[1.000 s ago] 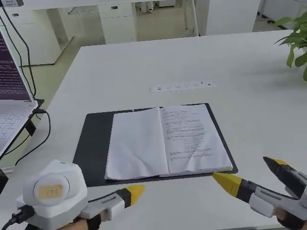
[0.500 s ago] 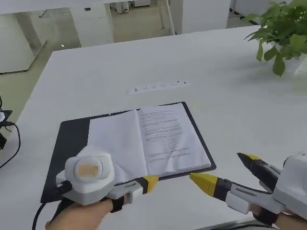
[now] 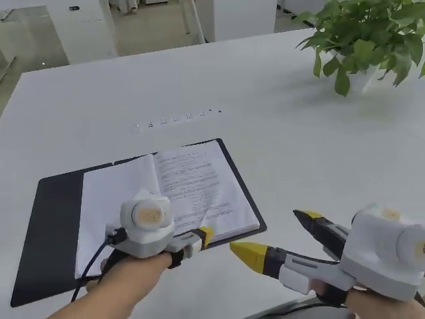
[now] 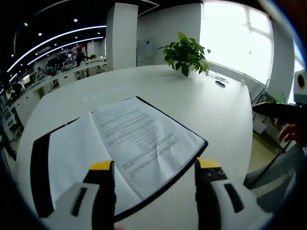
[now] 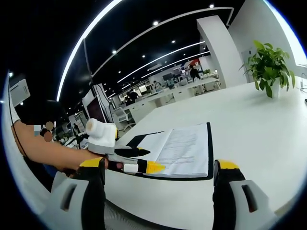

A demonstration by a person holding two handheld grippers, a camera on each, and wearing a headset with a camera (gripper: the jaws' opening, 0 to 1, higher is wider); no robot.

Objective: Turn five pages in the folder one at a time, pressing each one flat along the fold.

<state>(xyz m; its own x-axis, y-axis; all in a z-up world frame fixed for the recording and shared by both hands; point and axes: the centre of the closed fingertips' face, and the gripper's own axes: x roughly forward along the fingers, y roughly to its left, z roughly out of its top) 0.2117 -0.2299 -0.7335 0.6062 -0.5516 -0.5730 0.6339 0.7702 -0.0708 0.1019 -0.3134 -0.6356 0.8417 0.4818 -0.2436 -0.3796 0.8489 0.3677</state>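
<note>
A black folder (image 3: 46, 232) lies open on the white table, with a blank left page (image 3: 113, 199) and a printed right page (image 3: 192, 183). My left gripper (image 3: 203, 237) hovers at the near edge of the folder, just over the lower part of the pages. In the left gripper view its jaws (image 4: 155, 165) stand open, framing the printed page (image 4: 139, 139). My right gripper (image 3: 277, 236) is open and empty, off the folder's near right corner. The right gripper view (image 5: 159, 164) looks across the folder (image 5: 184, 151) at the left gripper (image 5: 144, 167).
A potted plant (image 3: 358, 40) stands at the far right of the table. A white power strip (image 3: 176, 119) lies just beyond the folder. The table's near edge runs close under both grippers. A small dark object (image 4: 221, 84) lies far across the table.
The head camera has swung right, bringing the plant in. My left gripper has moved forward and right to the folder's near edge. The right gripper stays open near the corner.
</note>
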